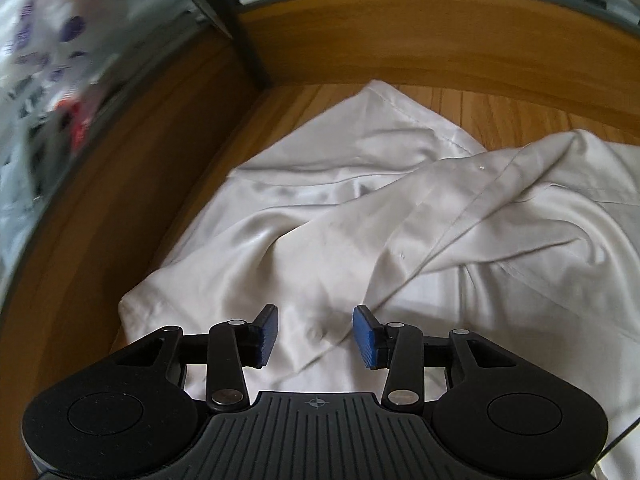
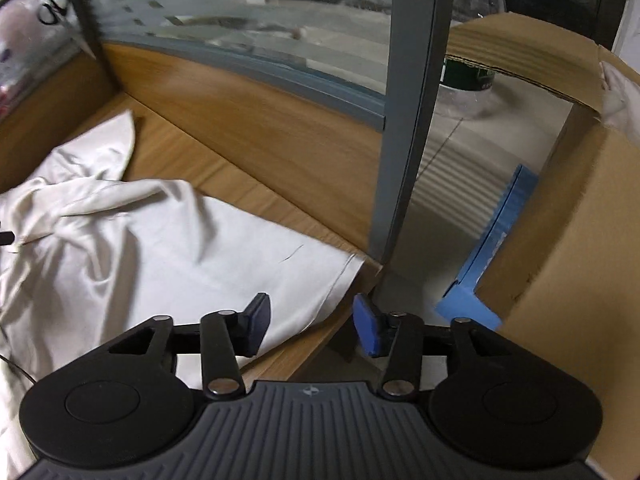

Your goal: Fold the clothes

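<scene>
Left wrist view has the left gripper (image 1: pixel 315 334) with its fingers (image 1: pixel 365 336) spread and nothing pinched, hovering over a rumpled white garment (image 1: pixel 360 208) on the desk (image 1: pixel 500 114); a raised fold runs ahead and right of the fingertips. Right wrist view has the right gripper (image 2: pixel 310 328) likewise spread and empty, straddling the hem (image 2: pixel 340 280) near the desk corner, cloth under the left finger, the right finger off the desk. Both likely sit at opposite edges to grab and spread the garment flat.
</scene>
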`<action>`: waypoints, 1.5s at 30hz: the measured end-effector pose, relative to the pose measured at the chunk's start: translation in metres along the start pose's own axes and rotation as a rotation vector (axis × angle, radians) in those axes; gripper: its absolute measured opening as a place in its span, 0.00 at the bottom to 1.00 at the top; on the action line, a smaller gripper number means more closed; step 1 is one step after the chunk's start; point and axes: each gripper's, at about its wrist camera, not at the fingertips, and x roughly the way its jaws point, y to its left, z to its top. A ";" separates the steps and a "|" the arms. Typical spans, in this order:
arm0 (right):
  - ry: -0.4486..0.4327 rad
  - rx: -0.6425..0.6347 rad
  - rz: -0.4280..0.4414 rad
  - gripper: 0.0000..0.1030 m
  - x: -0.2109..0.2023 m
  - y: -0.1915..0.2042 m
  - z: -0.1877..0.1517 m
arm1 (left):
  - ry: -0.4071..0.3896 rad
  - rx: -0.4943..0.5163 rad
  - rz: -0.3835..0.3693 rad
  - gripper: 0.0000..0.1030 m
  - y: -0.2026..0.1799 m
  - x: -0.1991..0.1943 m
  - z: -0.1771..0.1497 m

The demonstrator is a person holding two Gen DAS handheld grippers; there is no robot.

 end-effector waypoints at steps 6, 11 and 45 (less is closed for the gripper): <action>0.023 -0.027 -0.035 0.56 0.024 -0.001 0.010 | 0.005 0.022 -0.039 0.43 -0.007 0.019 0.014; 0.051 -0.011 -0.010 0.44 0.038 -0.002 0.007 | 0.009 0.041 -0.073 0.42 -0.014 0.026 0.020; 0.074 -0.552 0.641 0.01 -0.155 0.202 -0.112 | -0.054 -0.205 0.201 0.06 0.108 -0.073 -0.118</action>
